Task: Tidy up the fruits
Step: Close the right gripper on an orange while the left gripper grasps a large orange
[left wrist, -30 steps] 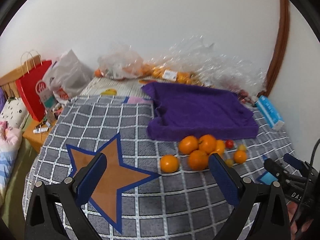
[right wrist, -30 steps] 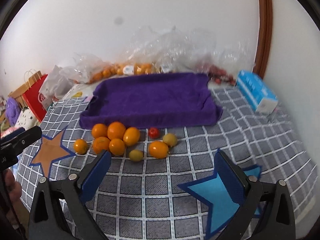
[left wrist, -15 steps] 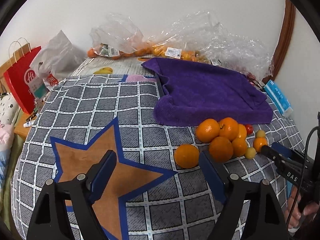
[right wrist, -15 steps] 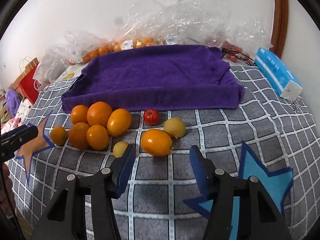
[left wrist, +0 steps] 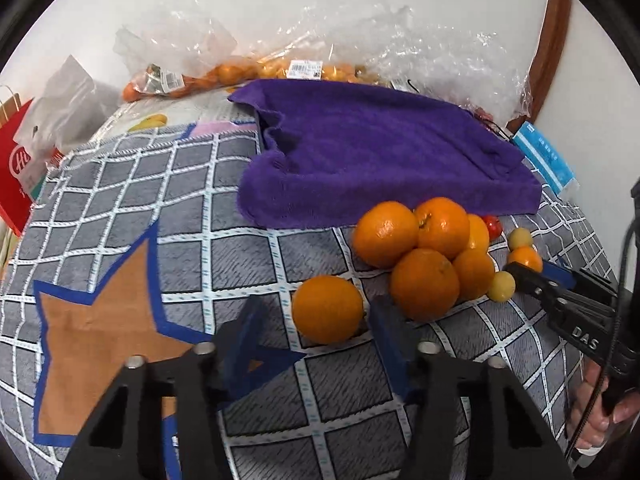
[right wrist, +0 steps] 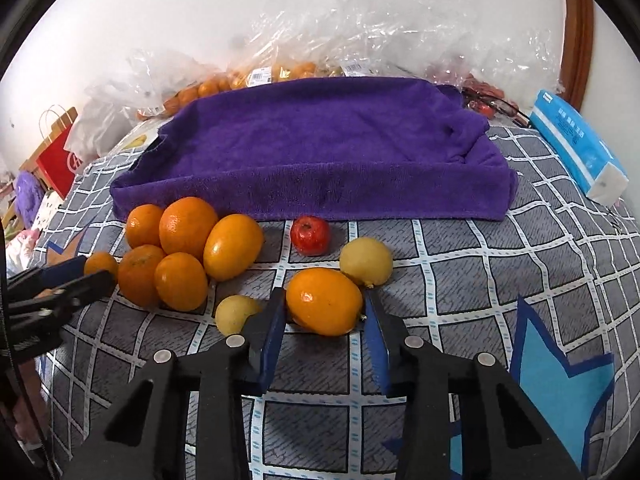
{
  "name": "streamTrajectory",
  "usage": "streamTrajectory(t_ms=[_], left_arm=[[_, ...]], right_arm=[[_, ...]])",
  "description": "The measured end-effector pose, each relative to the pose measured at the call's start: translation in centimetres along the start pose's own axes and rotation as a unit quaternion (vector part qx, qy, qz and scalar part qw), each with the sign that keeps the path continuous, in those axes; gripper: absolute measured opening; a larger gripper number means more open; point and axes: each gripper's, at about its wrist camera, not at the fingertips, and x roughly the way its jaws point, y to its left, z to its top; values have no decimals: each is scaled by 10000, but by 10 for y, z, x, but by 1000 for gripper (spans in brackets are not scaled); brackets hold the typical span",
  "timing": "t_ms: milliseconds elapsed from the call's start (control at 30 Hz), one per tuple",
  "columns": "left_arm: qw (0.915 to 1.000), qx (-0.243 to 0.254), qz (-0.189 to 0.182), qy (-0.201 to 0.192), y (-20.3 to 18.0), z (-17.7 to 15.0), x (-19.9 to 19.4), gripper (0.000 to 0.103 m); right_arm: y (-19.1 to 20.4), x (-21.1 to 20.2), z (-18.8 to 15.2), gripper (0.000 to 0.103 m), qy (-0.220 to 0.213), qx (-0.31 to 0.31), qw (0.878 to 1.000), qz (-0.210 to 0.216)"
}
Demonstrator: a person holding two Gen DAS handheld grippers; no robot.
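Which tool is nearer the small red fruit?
Right. The right tool brackets an orange just in front of the red fruit; the left tool sits beyond the orange pile.

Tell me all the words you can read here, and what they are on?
"DAS": on the right hand-held gripper, printed on its black body.
"H", then a cut-off letter: on the red paper bag.
Blue tissue pack: printing too blurred to read.
Price stickers on the plastic bags: too small to read.

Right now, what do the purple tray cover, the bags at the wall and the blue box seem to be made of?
Purple cover: looks like terry cloth, matte and fuzzy, with soft folds.
Bags: thin clear plastic film, glossy, crinkled, see-through.
Blue box: probably a tissue pack in shiny printed plastic wrap; uncertain.
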Motion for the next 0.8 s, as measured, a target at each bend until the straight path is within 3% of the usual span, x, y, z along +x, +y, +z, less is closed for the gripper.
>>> streamTrajectory(t_ms=[300,500,600,700,800], left_arm=[[9988,-404,-132,-246,11,-5,-3,45],[9993,-304,-58,-221,8,-4,-2,45],[9988,-373,-214,-249,11,-4,-3,42],[9958,-611,-623,-296,21,-5,-5,35],[9926,-819,-820,-368,29,-7,-7,35]], right_arm=[[-3,-7,-10,38,-62,-132,9999,-68],[3,-8,-10,38,-167,-316,9993,-82],[6,-13,-11,38,-276,-402,9988,-48],[4,-16,-12,37,-361,-371,9987,11],[1,-20,-12,37,-447,-304,9985,70]])
